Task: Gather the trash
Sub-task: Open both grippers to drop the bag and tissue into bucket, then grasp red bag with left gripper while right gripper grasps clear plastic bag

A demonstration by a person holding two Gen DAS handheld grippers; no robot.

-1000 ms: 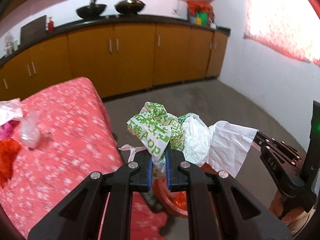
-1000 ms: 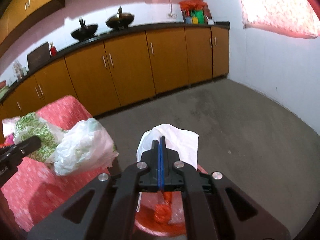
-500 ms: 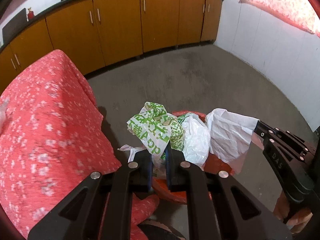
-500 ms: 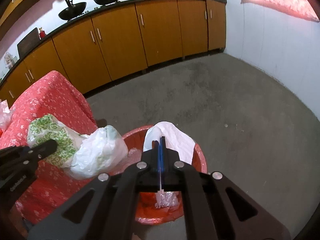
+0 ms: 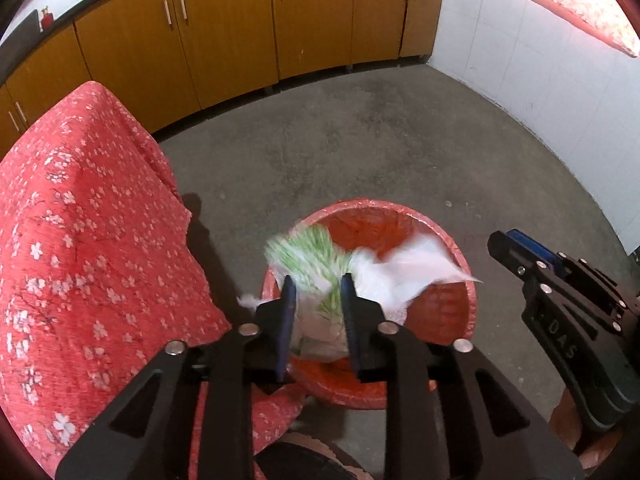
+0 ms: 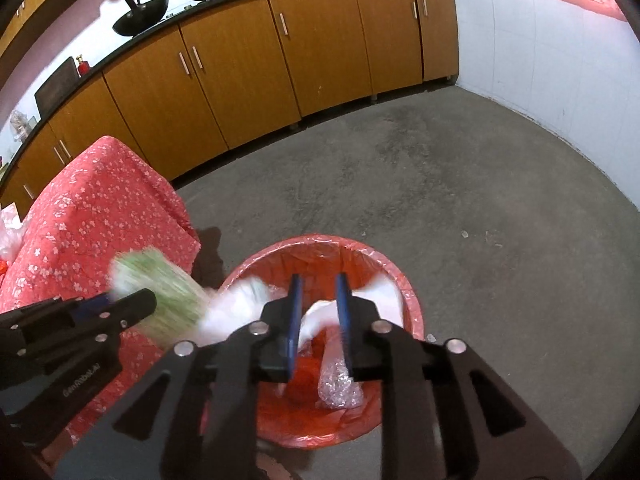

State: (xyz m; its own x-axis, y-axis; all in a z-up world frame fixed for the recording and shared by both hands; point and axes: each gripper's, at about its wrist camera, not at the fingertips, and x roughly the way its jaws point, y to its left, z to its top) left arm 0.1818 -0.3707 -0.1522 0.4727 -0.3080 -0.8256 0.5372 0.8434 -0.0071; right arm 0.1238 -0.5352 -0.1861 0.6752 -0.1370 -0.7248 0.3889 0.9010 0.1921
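A red bin with a red liner stands on the grey floor beside the table. My left gripper is open right above the bin's left rim. A green-and-white printed bag, blurred by motion, is dropping from it into the bin. My right gripper is open over the bin. A white plastic bag falls blurred between and below its fingers. Crumpled clear plastic lies inside the bin.
A table with a red flowered cloth stands left of the bin. More plastic trash lies on its far left. Orange cabinets line the back wall, white tiled wall to the right.
Both grippers tilted down over the bin and opened. The green-printed bag and the white bag have left the jaws and are falling into the bin.
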